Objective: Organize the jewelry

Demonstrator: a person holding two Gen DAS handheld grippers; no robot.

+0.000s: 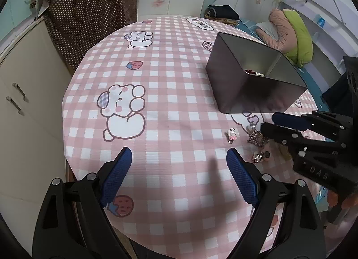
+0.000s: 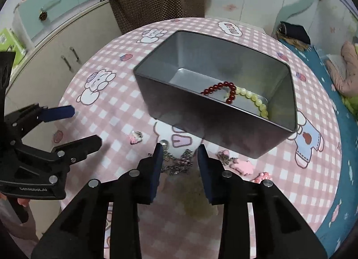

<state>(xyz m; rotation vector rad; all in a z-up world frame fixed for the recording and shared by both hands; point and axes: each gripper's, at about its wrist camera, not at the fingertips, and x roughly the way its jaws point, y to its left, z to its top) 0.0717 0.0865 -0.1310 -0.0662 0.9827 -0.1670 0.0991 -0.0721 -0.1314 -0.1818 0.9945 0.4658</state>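
Chain (image 2: 179, 165) is the piece up for grabs here, a silvery tangle lying on the checked cloth (image 2: 116, 106) just in front of the tin (image 2: 214, 133), with a pearl-like bead (image 2: 164, 143) at its left end. The right gripper (image 2: 180, 157) sits over it, pointing steeply down, jaws partly apart with the chain between them and nothing pinched as far as I can see. If I were doing this I'd come down so both pads straddle the thickest clump, not a loose strand, then close firmly, because a chain like that will slither out or trail a tail that snags the tin's near wall. Lift high enough to clear the rim before going over. The red beads (image 2: 223, 89) and the pale beads (image 2: 252, 100) are already inside, so drop it on the bare floor beside them. The left gripper (image 1: 179, 176) is tilted down too, jaws wide apart over bare cloth, holding nothing, parked off to the side. Small pink charms (image 2: 243, 166) lie nearby on the cloth.
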